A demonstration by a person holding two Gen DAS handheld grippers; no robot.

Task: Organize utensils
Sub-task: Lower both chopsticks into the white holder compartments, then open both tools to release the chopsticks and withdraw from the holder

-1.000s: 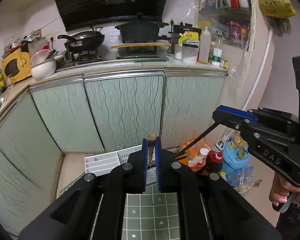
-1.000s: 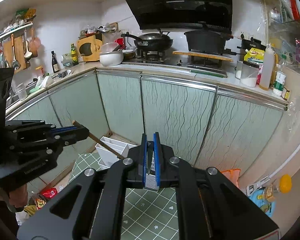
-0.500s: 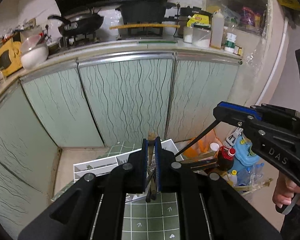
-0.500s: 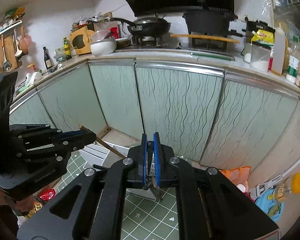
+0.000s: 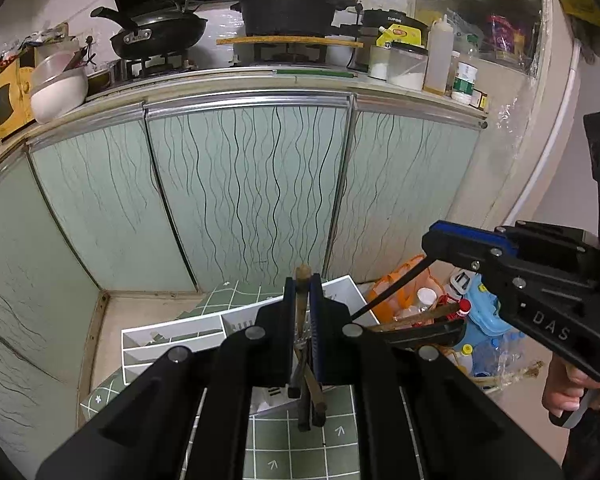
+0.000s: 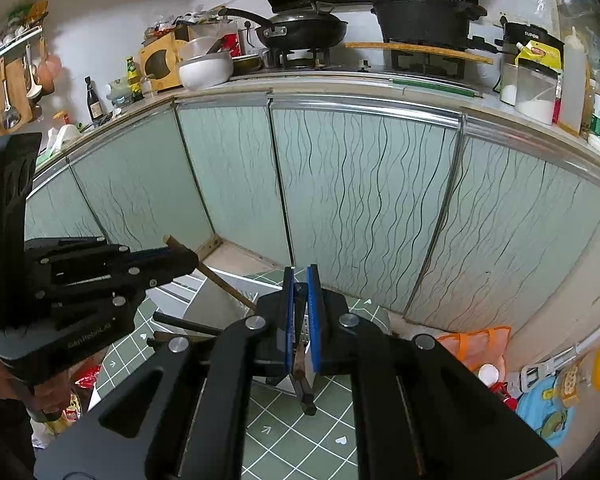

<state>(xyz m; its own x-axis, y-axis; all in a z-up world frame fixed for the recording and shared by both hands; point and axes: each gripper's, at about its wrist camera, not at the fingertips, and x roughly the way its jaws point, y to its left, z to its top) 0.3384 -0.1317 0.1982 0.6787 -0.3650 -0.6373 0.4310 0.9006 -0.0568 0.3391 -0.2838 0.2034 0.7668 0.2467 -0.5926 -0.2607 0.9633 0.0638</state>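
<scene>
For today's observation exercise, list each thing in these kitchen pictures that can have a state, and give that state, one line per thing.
left gripper: jaws shut on wooden-handled utensil.
wooden-handled utensil: held, tip sticking up past the jaws.
right gripper: jaws shut on black utensil.
black utensil: held, slanting down toward the organizer.
white organizer tray: on the floor, compartments open on top.
cabinet doors: shut.
black pan: sitting on the stove.

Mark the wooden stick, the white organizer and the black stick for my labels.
wooden stick (image 5: 302, 276): left wrist view, top end.
white organizer (image 5: 172, 334): left wrist view, divider wall.
black stick (image 5: 396, 290): left wrist view, mid-shaft.
</scene>
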